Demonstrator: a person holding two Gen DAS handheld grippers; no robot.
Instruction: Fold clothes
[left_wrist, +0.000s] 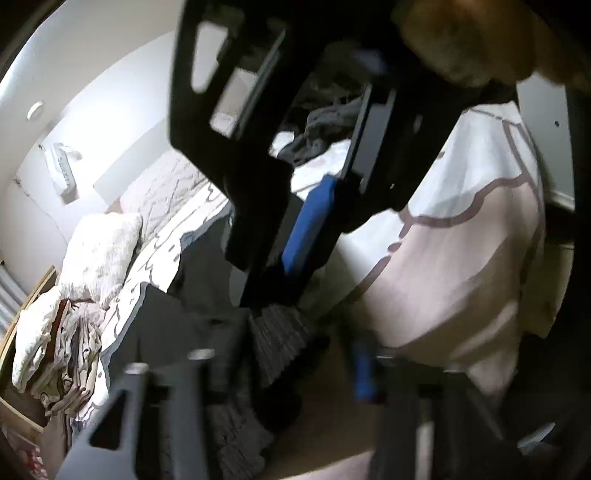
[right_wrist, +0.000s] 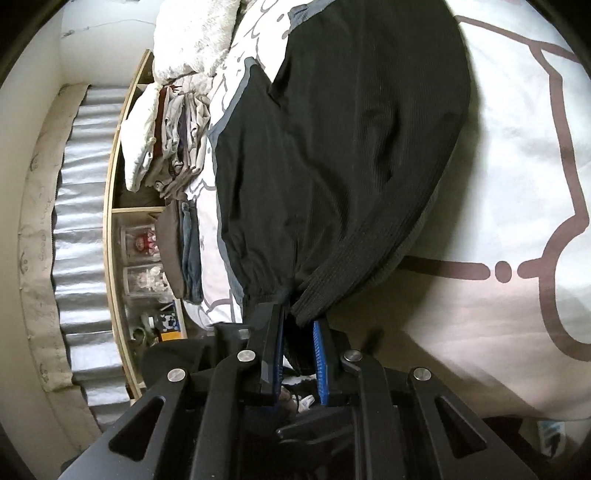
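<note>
Black ribbed sweater (right_wrist: 332, 147) lies on bedspread (right_wrist: 517, 147). Right gripper (right_wrist: 300, 328) pinches its cuff/hem; left gripper (left_wrist: 303, 354) blurred, can't tell. Soft, floppy knit, prob. best held at ribbed edges.

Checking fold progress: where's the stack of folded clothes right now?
In the right wrist view the stack of folded clothes sits at the left edge of the bed, between the fluffy pillow and the black sweater.
</note>
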